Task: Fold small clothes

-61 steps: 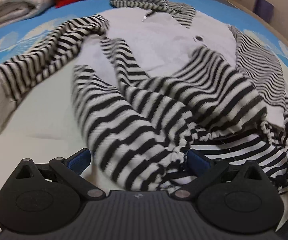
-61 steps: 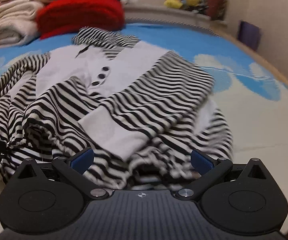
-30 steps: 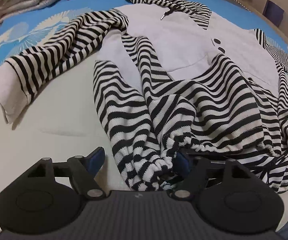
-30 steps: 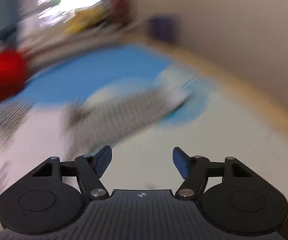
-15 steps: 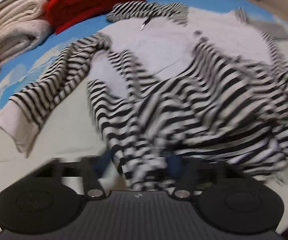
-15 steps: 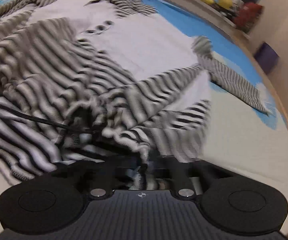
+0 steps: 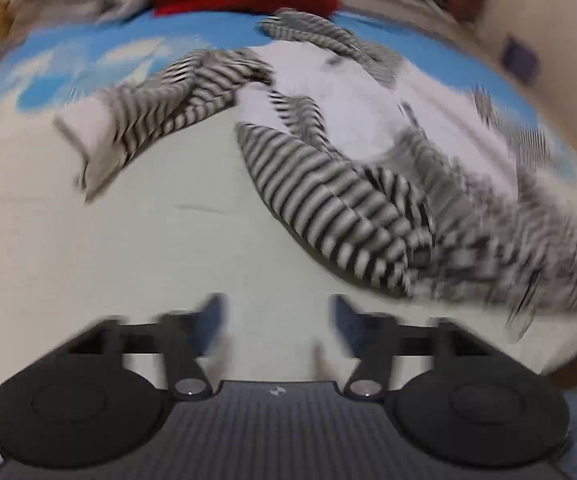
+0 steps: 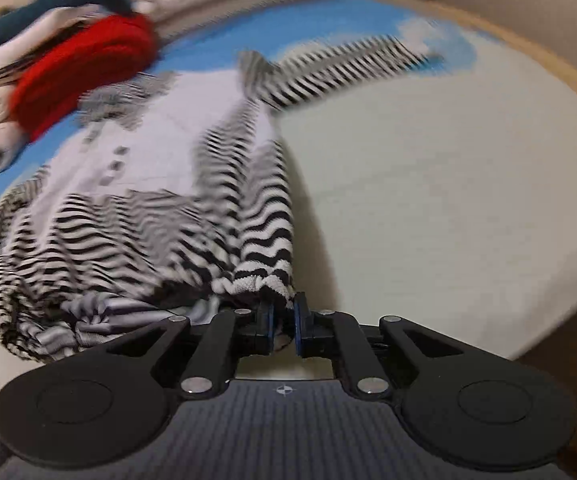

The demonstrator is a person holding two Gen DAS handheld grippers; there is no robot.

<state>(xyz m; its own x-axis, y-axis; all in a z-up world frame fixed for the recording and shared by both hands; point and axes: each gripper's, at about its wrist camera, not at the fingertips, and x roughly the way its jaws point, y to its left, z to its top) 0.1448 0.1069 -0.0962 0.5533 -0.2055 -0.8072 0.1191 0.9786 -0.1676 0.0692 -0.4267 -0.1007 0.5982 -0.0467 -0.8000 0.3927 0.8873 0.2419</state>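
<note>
While the left gripper point(image 7: 274, 316) gapes empty, right gripper point(image 8: 283, 322) fingers pinch the rumpled striped jacket point(image 8: 136, 216) hem

A home bedroom: blue-patterned bed point(image 7: 100, 216), folded clothes pile point(image 8: 84, 68).

I see bare bedsheet point(image 8: 448, 200) right of the striped garment point(image 8: 248, 208); red knit point(image 8: 84, 76) blocks the far left.

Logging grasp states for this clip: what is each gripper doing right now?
Left gripper: open, empty, over bare bedsheet.
Right gripper: shut on the gathered hem of the striped garment.
</note>
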